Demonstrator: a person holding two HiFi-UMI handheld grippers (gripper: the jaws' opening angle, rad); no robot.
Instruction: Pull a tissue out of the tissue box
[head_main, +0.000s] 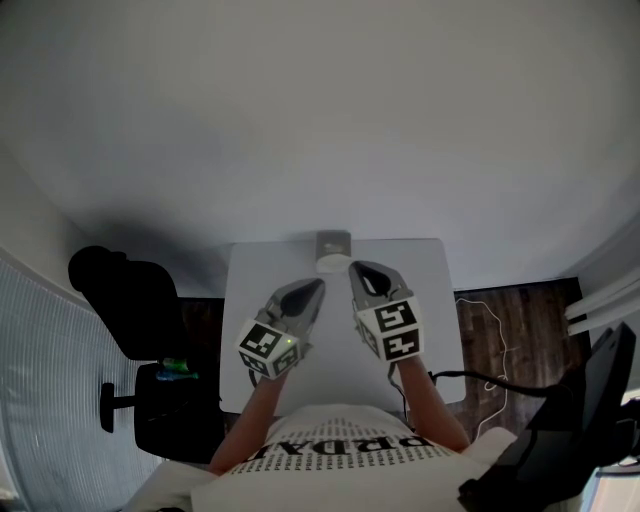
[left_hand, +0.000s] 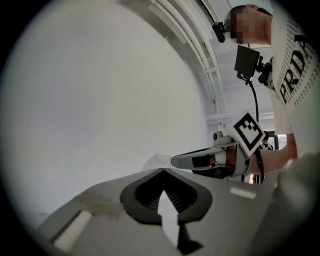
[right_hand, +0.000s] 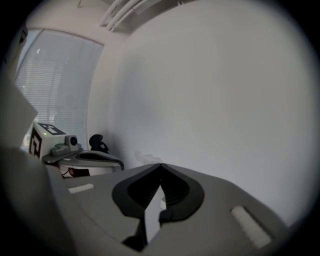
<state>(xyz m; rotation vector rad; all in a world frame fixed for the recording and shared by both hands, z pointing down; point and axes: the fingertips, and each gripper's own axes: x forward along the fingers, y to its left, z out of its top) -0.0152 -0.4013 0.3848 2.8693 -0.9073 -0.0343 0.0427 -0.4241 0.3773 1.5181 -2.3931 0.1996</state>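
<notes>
Tissue (head_main: 333, 264) protrudes from tissue box (head_main: 333, 241) on bench (head_main: 430, 300); left hand-held gripper (head_main: 318, 286) and right hand-held gripper (head_main: 355, 268) both closed, empty, just short of it.

Head camera, high up, looks steeply down on a white table (head_main: 420, 300). Each gripper camera sits close behind its jaws, facing the wall (right_hand: 225, 100). The left view shows the right gripper (left_hand: 175, 161) at three o'clock, and the right view shows the left gripper (right_hand: 120, 165) at nine.

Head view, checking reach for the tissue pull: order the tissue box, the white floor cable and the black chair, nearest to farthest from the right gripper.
1. Tissue box, just ahead of the right gripper.
2. White cable, on the floor to the right.
3. Black chair, far left.
</notes>
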